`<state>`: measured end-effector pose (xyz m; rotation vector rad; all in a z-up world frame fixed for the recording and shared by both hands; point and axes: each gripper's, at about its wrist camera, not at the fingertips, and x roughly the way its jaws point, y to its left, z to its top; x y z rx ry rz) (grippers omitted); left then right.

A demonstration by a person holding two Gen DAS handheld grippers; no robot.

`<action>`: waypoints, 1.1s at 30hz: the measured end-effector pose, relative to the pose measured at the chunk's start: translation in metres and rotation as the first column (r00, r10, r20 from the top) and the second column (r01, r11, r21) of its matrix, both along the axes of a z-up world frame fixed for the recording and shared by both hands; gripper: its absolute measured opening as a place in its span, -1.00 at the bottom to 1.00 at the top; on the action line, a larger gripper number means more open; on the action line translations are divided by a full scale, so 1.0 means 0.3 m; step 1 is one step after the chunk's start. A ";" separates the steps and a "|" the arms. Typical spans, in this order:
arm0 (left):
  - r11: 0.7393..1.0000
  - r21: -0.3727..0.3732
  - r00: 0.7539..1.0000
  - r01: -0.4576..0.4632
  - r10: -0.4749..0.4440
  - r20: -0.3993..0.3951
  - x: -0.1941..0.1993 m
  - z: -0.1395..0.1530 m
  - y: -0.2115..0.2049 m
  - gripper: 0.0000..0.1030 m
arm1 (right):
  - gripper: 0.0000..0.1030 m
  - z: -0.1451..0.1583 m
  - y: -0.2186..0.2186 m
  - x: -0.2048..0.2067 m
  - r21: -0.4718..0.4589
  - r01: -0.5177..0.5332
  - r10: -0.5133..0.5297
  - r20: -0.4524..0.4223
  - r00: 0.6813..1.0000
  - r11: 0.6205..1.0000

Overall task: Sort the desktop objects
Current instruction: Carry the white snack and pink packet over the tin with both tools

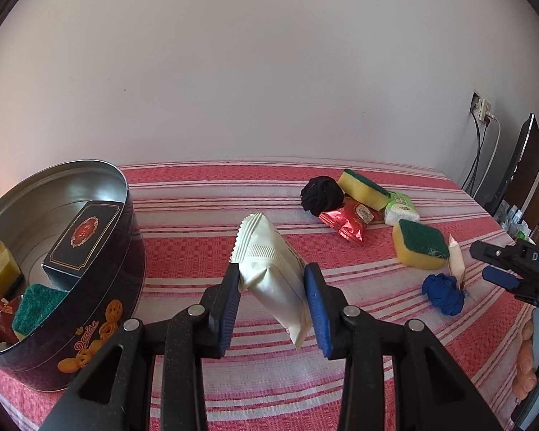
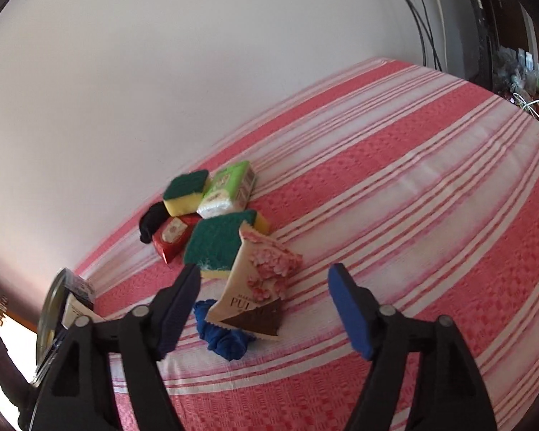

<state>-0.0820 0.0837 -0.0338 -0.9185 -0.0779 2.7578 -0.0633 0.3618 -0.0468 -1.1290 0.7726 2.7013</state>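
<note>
My left gripper (image 1: 271, 278) is shut on a white crinkle-edged packet (image 1: 269, 269), held above the striped cloth just right of the round cookie tin (image 1: 100, 287). My right gripper (image 2: 266, 273) is open. Between its blue pads (image 2: 348, 309), touching neither, a pink flowered packet (image 2: 258, 287) leans against a green-topped sponge (image 2: 215, 244) and rests on a blue balled cloth (image 2: 226, 337). In the left wrist view the right gripper (image 1: 485, 264) reaches in from the right edge toward that packet (image 1: 456, 258).
The tin holds a dark box (image 1: 82, 240), two sponges and a red packet. Behind lie a black sock (image 2: 152, 221), a red packet (image 2: 174, 235), a second sponge (image 2: 185, 194) and a green tissue pack (image 2: 230, 190). A wall borders the table's far edge; cables hang at right.
</note>
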 end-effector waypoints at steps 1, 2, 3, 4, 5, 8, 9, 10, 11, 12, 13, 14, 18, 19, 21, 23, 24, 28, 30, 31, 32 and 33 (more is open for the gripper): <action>1.000 0.002 1.000 -0.003 0.003 0.003 -0.001 -0.001 -0.004 -0.26 | 0.52 -0.015 -0.017 -0.015 0.019 0.004 -0.005 0.028 1.000 1.000; 1.000 0.002 1.000 -0.004 0.004 0.005 -0.004 -0.003 -0.006 -0.26 | 0.52 -0.028 -0.031 -0.036 0.015 -0.007 0.006 0.041 0.999 1.000; 1.000 -0.003 1.000 -0.009 0.009 0.004 -0.005 -0.004 -0.006 -0.26 | 0.51 -0.045 -0.040 -0.053 0.000 -0.021 0.020 0.056 0.998 1.000; 1.000 -0.011 1.000 -0.014 0.014 0.001 -0.007 -0.005 -0.003 -0.26 | 0.44 -0.041 -0.054 -0.053 0.040 -0.004 0.002 0.042 0.999 0.999; 1.000 -0.020 1.000 -0.019 0.019 -0.004 -0.006 -0.005 -0.003 -0.26 | 0.15 -0.038 -0.066 -0.060 0.076 0.003 -0.007 0.052 0.999 0.997; 1.000 -0.018 1.000 -0.017 0.017 -0.003 -0.005 -0.007 -0.008 -0.26 | -0.23 -0.048 -0.062 -0.064 0.084 -0.001 -0.005 0.071 0.997 0.996; 1.000 -0.020 1.000 -0.018 0.018 -0.004 -0.004 -0.006 -0.010 -0.26 | -0.24 -0.047 -0.055 -0.059 0.069 0.002 -0.007 0.071 0.997 0.998; 1.000 -0.021 1.000 -0.020 0.020 -0.005 -0.003 -0.006 -0.011 -0.26 | -0.27 -0.042 -0.049 -0.050 0.058 0.012 -0.016 0.063 0.998 0.998; 1.000 -0.018 1.000 -0.021 0.021 -0.007 -0.002 -0.004 -0.013 -0.26 | -0.27 -0.035 -0.047 -0.041 0.054 0.027 -0.029 0.049 0.998 0.998; 1.000 -0.017 1.000 -0.022 0.022 -0.010 -0.001 -0.003 -0.015 -0.26 | -0.28 -0.022 -0.045 -0.022 0.061 0.042 -0.044 0.028 0.999 0.997; 0.999 -0.020 1.000 -0.025 0.025 -0.016 0.001 -0.001 -0.016 -0.26 | -0.27 -0.002 -0.046 -0.006 0.077 0.060 -0.061 0.005 0.998 0.995; 0.999 -0.028 0.999 -0.030 0.030 -0.023 0.004 0.001 -0.017 -0.26 | -0.27 0.018 -0.056 0.012 0.095 0.074 -0.073 -0.018 0.997 0.993; 0.999 -0.028 0.999 -0.036 0.035 -0.038 0.019 0.013 -0.025 -0.26 | -0.27 0.103 -0.135 0.073 0.144 0.079 -0.063 -0.112 0.992 0.987; 0.999 -0.033 0.998 -0.042 0.040 -0.045 0.024 0.017 -0.027 -0.26 | -0.27 0.118 -0.165 0.087 0.157 0.067 -0.047 -0.130 0.990 0.985; 0.998 -0.038 0.997 -0.050 0.048 -0.055 0.036 0.026 -0.036 -0.26 | -0.27 0.139 -0.230 0.097 0.178 0.035 -0.007 -0.154 0.988 0.983; 0.998 -0.037 0.997 -0.055 0.053 -0.060 0.050 0.033 -0.046 -0.26 | -0.27 0.154 -0.297 0.108 0.192 -0.010 0.043 -0.170 0.985 0.981; 0.998 -0.038 0.996 -0.058 0.055 -0.064 0.058 0.036 -0.053 -0.26 | -0.27 0.158 -0.332 0.110 0.202 -0.036 0.072 -0.174 0.982 0.979; 0.997 -0.036 0.995 -0.071 0.068 -0.067 0.084 0.045 -0.089 -0.26 | -0.27 0.176 -0.452 0.119 0.224 -0.123 0.166 -0.184 0.969 0.967; 0.996 -0.029 0.994 -0.082 0.080 -0.069 0.096 0.054 -0.118 -0.26 | -0.27 0.180 -0.506 0.115 0.233 -0.155 0.201 -0.187 0.962 0.960; 0.996 -0.026 0.994 -0.087 0.085 -0.073 0.102 0.059 -0.134 -0.26 | -0.27 0.183 -0.532 0.113 0.237 -0.168 0.215 -0.189 0.958 0.957; 0.995 -0.024 0.993 -0.094 0.092 -0.078 0.110 0.066 -0.151 -0.26 | -0.27 0.187 -0.556 0.111 0.241 -0.180 0.229 -0.193 0.954 0.954; 0.994 -0.022 0.991 -0.103 0.101 -0.082 0.117 0.074 -0.169 -0.26 | -0.27 0.189 -0.578 0.112 0.244 -0.194 0.244 -0.195 0.950 0.950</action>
